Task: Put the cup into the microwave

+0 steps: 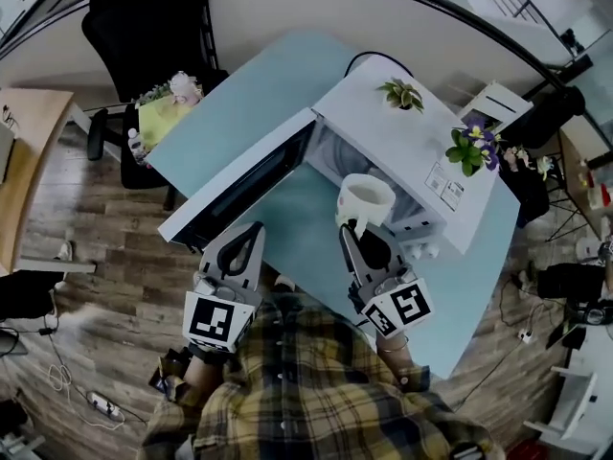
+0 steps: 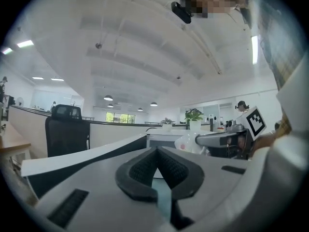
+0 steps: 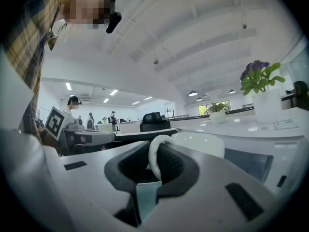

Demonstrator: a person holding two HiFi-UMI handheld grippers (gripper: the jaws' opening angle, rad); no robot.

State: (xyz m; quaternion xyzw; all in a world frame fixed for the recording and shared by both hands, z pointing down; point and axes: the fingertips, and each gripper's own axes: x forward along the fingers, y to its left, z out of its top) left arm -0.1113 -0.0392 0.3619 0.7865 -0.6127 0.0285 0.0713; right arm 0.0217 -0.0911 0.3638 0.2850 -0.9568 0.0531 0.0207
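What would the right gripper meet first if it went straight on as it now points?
The right gripper holds the cup by its handle and points into the open microwave; probably the cup would reach the cavity's back wall first.

left gripper (image 1: pixel 255 230) is held out ahead of the body, about level, its jaws closed tip to tip with nothing between them. right gripper (image 1: pixel 352 230) reaches out beside it, also level, its jaws clamped on the handle of the cup (image 1: pixel 365 199). both forearms stay tucked near the torso in plaid sleeves (image 1: pixel 412 377).
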